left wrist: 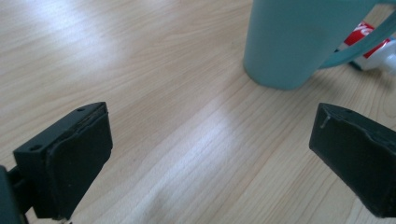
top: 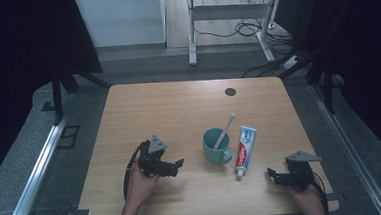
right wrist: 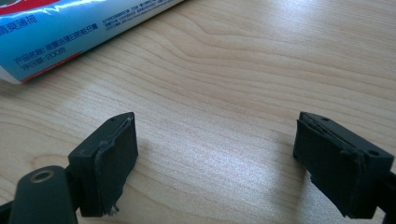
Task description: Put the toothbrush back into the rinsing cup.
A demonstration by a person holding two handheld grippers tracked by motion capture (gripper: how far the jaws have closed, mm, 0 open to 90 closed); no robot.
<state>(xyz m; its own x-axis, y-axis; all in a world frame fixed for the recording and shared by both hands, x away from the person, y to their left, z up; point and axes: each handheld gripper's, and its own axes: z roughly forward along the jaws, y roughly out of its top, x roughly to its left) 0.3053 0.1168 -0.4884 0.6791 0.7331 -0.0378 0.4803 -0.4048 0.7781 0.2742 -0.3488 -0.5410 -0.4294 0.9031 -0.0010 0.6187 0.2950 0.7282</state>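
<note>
A wooden table [top: 179, 113] seen from above, with a person's two forearms coming in from six o'clock. A teal mug [top: 216, 146] stands upright just right of the table's middle, its handle toward five o'clock. A white toothbrush [top: 225, 130] leans inside it, head tipped toward one o'clock. Just beside the mug at three o'clock lies a tube of toothpaste [top: 244, 152], flat on the table, its white cap pointing toward six o'clock; mug and tube sit close but apart.

The left gripper [top: 178, 165] is at nine o'clock from the mug, near it and aimed at it. Its fingers [left wrist: 79, 158] stand wide open with only bare table between them; in the left gripper view the mug's base is just ahead of them, not touched.

The right gripper [top: 272, 175] rests at the table's near right corner, at four o'clock from the tube. Its fingers [right wrist: 114, 158] are also spread wide, holding nothing, with the tube lying beyond them.
</note>
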